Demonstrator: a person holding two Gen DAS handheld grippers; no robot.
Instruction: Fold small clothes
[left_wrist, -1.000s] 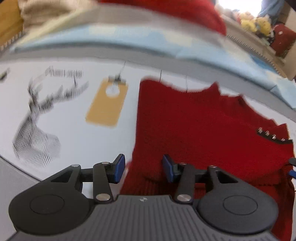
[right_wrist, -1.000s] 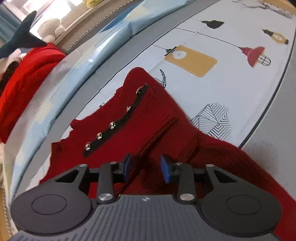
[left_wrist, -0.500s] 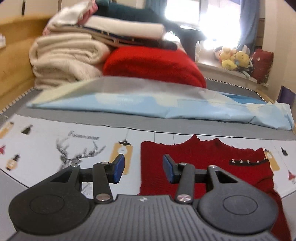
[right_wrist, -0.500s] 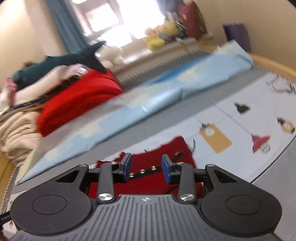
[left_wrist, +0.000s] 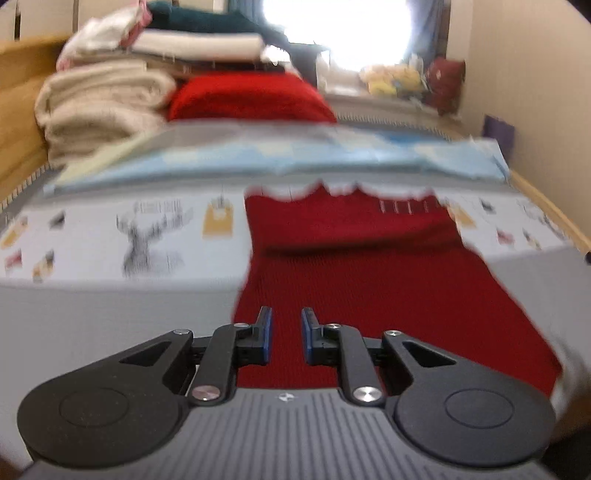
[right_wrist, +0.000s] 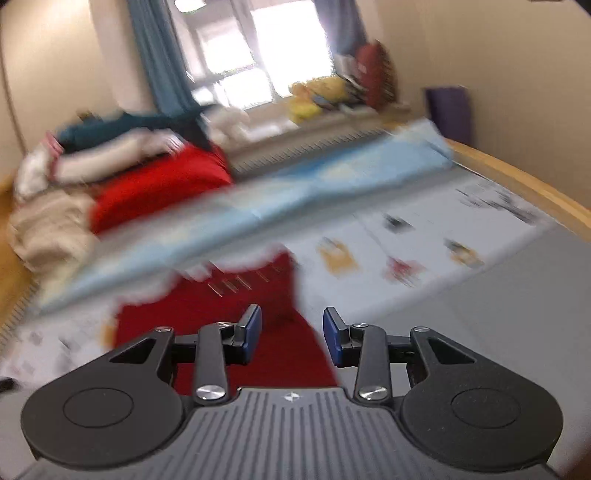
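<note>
Pulled back and raised: both grippers, away from red sweater (left_wrist: 369, 266), now flat ahead of jaws. Left gripper (left_wrist: 287, 339) jaws closing, empty; right gripper (right_wrist: 291, 338) jaws apart, empty. Regrasp hem corners evenly.

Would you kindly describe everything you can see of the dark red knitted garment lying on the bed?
The dark red garment looks like a ribbed knit sweater, spread flat on the printed white sheet and reaching onto the grey cover nearer the cameras. Its far edge is wavy, and a dark strip carrying a row of small metal studs runs near that edge. A crease or fold line crosses it partway. Neither gripper's pads appear to touch it; motion blur hides finer detail.
</note>
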